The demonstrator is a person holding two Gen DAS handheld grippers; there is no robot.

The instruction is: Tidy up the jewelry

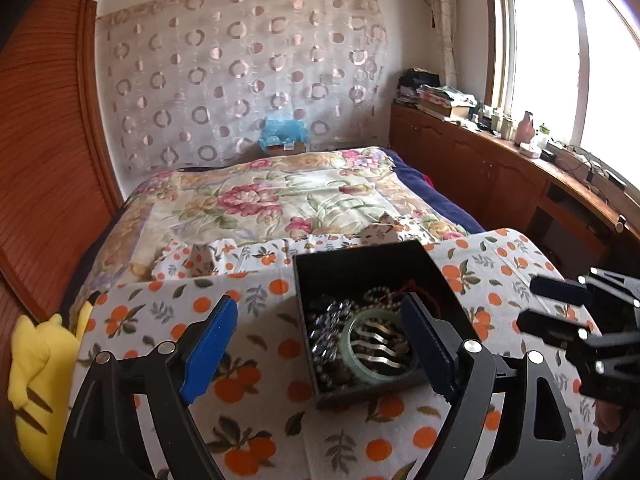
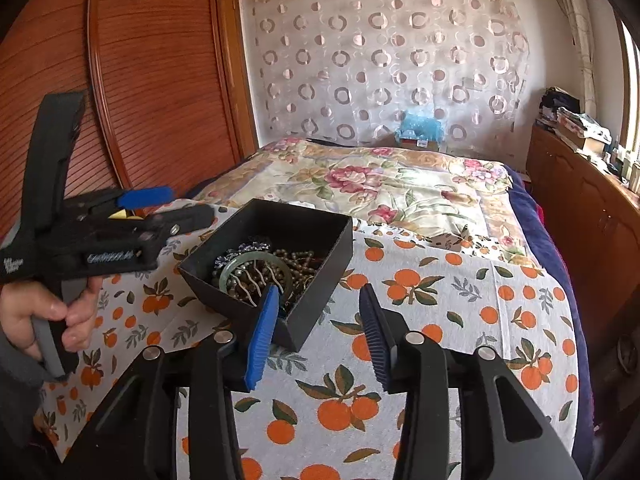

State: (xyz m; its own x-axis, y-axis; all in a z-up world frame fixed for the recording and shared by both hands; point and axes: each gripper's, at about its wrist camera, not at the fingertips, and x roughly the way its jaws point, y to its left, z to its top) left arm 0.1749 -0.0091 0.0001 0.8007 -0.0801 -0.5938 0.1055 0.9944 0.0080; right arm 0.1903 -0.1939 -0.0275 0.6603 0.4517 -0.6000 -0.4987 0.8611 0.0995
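Note:
A black open box stands on the orange-print cloth. It holds a green bangle, a silver wavy hair comb and tangled bead strings. My left gripper hangs over the box with its jaws wide apart and nothing pinched. In the right wrist view the left gripper sits left of the box, with a hand on its handle. My right gripper is open astride the box's near corner, its left pad over the rim.
The cloth covers the foot of a bed with a floral quilt. A yellow plush toy lies at the left edge. A wooden wardrobe stands on the left, and a cluttered wooden cabinet runs under the window on the right.

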